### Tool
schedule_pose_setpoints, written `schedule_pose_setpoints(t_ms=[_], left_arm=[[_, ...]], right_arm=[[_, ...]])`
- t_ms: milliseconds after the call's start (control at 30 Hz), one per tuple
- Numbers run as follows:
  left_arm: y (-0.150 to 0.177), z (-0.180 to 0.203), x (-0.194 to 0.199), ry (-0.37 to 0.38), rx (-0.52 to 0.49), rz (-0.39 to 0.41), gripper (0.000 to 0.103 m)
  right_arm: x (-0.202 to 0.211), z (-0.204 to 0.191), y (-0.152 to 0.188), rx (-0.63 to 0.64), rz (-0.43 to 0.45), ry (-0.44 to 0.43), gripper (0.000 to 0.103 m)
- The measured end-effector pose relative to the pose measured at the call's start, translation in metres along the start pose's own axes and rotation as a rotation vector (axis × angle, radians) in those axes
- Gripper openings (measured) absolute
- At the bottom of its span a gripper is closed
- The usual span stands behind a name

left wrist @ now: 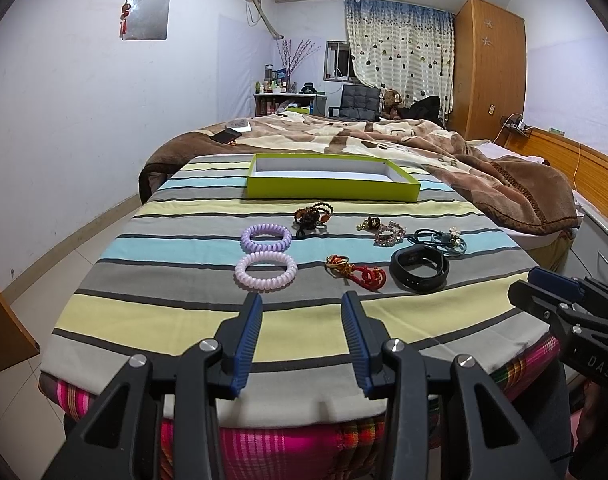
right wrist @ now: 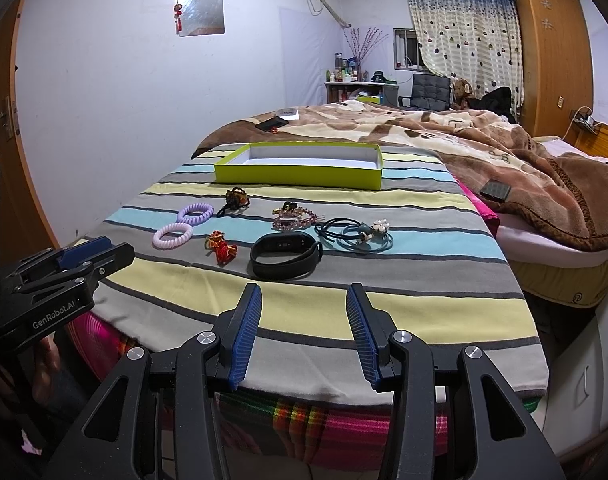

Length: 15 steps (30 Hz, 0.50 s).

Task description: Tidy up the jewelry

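A striped cloth (left wrist: 184, 320) is covering the surface that is carrying everything, and a shallow lime-green box (left wrist: 331, 188) is sitting empty toward its far edge, waiting for the jewelry. Judging by that, no piece is in the box yet and the sorting is only starting. Between box and near edge the pieces are lying apart from the box: one black wristband (right wrist: 286, 254) closest to the near edge on the right, one teal cord loop with white flowers (right wrist: 357, 234) just beyond it, two coiled hair ties, one lilac (left wrist: 266, 237) and one pale pink (left wrist: 266, 270) touching it, one red knotted cord (left wrist: 355, 274) in the middle, one dark beaded bracelet (left wrist: 313, 214) nearest the box, and a pinkish beaded cluster (right wrist: 294, 216) whose count I cannot tell. The left gripper (left wrist: 302, 312) is hovering over the near edge with jaws apart and holding nothing; the right gripper (right wrist: 304, 304) is doing the same, jaws apart, facing the wristband. The next move is probably calling for one gripper advancing, lowering over a single piece, closing, and carrying it into the box.
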<state>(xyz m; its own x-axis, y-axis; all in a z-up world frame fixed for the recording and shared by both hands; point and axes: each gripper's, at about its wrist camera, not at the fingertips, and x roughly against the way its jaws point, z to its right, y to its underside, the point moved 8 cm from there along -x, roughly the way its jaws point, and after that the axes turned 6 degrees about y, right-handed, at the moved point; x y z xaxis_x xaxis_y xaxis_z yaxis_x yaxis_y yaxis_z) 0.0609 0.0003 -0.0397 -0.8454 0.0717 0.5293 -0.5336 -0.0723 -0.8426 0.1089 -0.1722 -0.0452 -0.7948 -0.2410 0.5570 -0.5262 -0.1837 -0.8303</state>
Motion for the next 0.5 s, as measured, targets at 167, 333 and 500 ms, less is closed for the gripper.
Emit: schedule_pose_setpoints(t_ms=[167, 333, 500], left_arm=[[-0.0009, 0.0007, 0.0003, 0.005, -0.003, -0.002, 0.043], [-0.0012, -0.0011, -0.002, -0.003, -0.001, -0.006, 0.043], [-0.0004, -0.0027, -0.0058, -0.009, 0.003, -0.014, 0.043]], right_arm=[[0.0008, -0.0001, 0.0, 0.0, -0.001, -0.001, 0.045], [0.0002, -0.0001, 0.0, 0.0, -0.001, 0.0, 0.045], [-0.0003, -0.0002, 0.0004, -0.002, -0.003, 0.001, 0.045]])
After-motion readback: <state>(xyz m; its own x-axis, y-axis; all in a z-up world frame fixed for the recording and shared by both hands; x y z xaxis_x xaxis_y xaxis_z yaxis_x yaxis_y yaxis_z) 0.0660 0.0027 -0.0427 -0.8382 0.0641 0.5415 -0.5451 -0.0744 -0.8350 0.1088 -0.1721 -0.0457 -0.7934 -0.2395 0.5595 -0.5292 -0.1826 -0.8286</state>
